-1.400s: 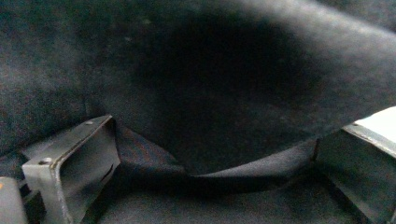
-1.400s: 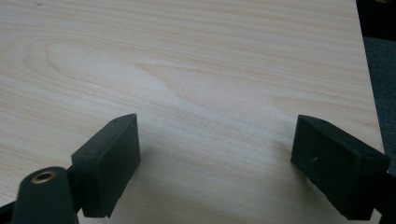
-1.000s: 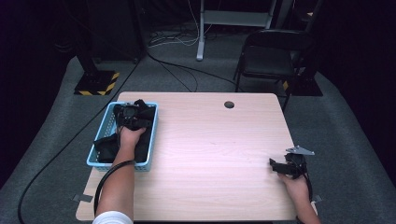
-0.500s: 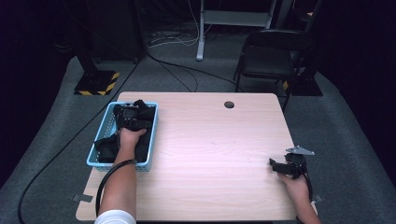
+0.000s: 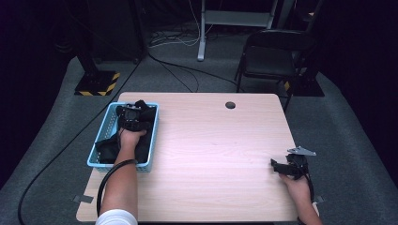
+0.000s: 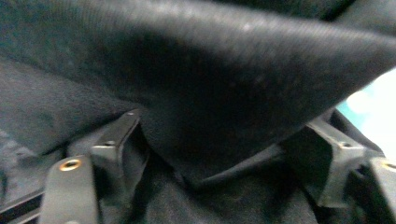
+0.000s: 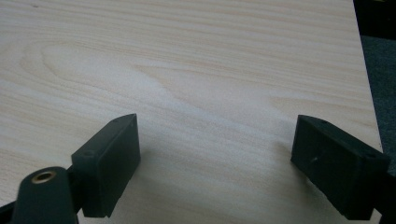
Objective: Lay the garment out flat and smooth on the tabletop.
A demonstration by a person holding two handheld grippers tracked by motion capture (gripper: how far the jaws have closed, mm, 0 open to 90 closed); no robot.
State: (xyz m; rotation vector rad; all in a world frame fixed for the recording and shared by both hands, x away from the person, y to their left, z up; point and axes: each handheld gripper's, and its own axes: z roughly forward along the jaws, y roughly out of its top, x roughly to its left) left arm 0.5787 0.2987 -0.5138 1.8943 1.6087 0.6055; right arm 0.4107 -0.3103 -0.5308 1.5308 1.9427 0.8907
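A blue plastic basket [image 5: 153, 140] stands at the table's left side with black cloth [image 5: 107, 148] piled in it. My left gripper [image 5: 133, 115] reaches into the far end of the basket, down on the cloth. In the left gripper view a thick fold of the black cloth [image 6: 210, 84] lies between the jaws of the left gripper [image 6: 224, 135]. The jaws have just been closing, and both pads touch the fold. My right gripper [image 5: 275, 165] rests at the table's right edge. It stands open [image 7: 215, 140] over bare wood with nothing between its fingers.
The light wooden table [image 5: 216, 154] has a round cable hole [image 5: 230, 105] near its far edge. Beyond it stand a black folding chair [image 5: 272, 56] and a stand base with yellow-black stripes [image 5: 96, 84]. Cables run across the grey floor.
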